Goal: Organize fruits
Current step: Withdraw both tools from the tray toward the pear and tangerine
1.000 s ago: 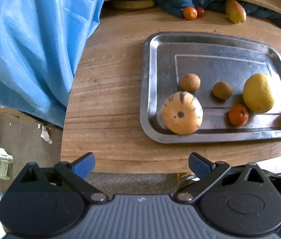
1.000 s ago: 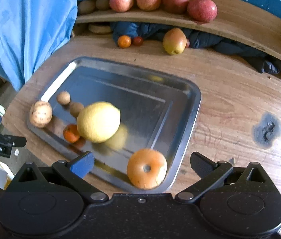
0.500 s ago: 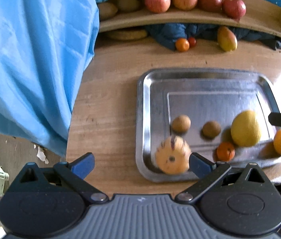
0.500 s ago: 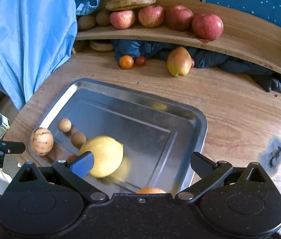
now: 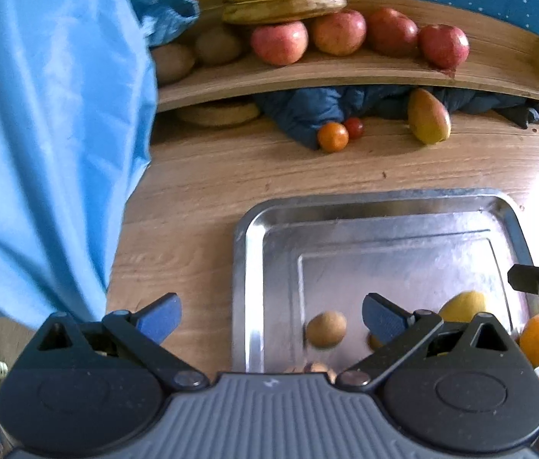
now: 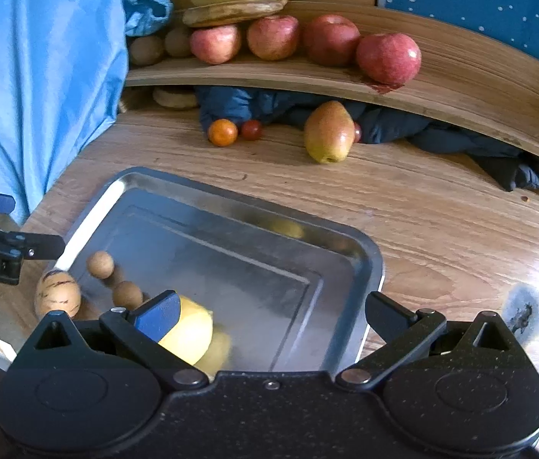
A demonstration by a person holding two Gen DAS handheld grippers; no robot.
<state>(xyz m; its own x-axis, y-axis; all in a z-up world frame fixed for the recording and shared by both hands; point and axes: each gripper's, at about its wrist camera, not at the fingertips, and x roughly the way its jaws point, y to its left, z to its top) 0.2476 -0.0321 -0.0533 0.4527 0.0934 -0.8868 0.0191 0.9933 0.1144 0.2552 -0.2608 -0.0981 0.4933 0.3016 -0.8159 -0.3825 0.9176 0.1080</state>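
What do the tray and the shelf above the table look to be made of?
The tray looks like bare metal, probably stainless steel: grey, shiny, mirroring the yellow fruit on its floor and far wall. The shelf looks like light wood, or wood-look laminate: tan with fine parallel grain lines and a matte finish.

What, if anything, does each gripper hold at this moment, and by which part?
Nothing is held. The left gripper and the right gripper are both open, fingers empty, above the near end of the metal tray.
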